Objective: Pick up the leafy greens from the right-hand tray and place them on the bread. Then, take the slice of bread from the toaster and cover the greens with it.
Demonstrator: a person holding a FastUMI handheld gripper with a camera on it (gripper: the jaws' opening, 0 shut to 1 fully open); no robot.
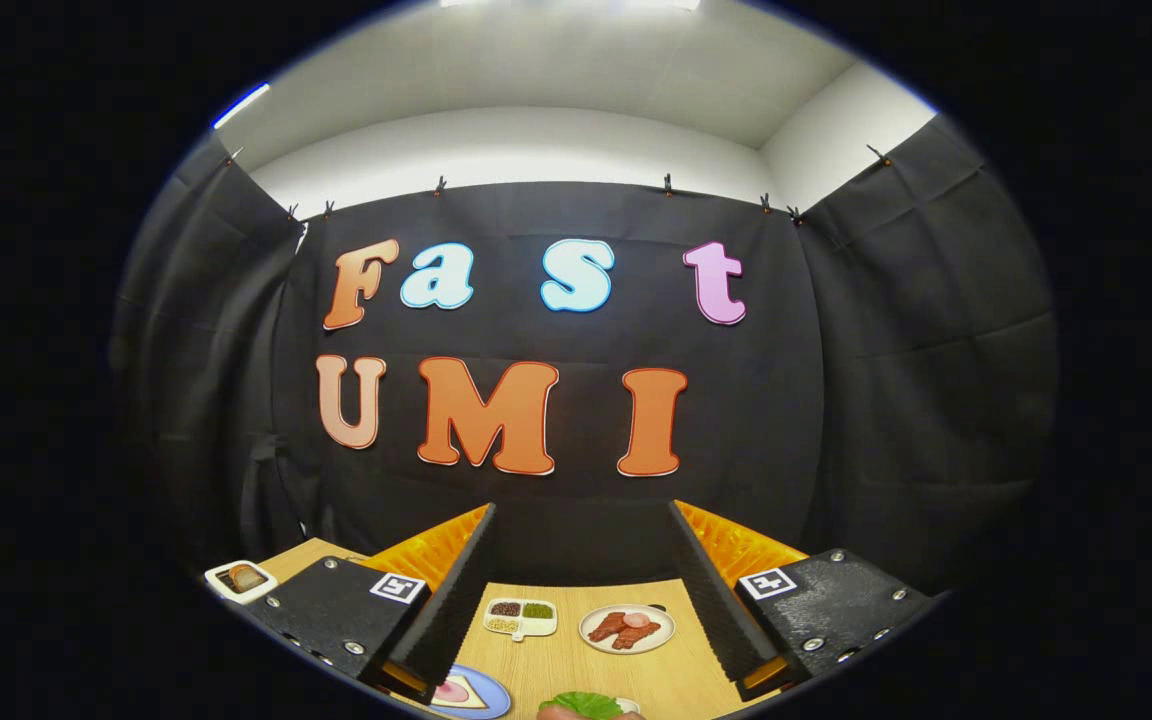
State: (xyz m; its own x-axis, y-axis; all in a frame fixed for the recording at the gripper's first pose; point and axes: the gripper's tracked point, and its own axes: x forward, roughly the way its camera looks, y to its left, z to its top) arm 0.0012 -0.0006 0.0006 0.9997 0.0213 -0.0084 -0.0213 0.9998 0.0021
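Gripper jaws wide apart, nothing between 'em but tabletop. Lower centre: sectioned dish w/ small portions, plate of meat right beside. Leafy greens at bottom centre, blue plate lower left, toaster far left.

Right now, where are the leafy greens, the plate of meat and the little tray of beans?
Leafy greens (584, 704), gripper view: middle of the leaf.
Plate of meat (626, 629), gripper view: the meat.
Tray of beans (521, 632), gripper view: its white rim.
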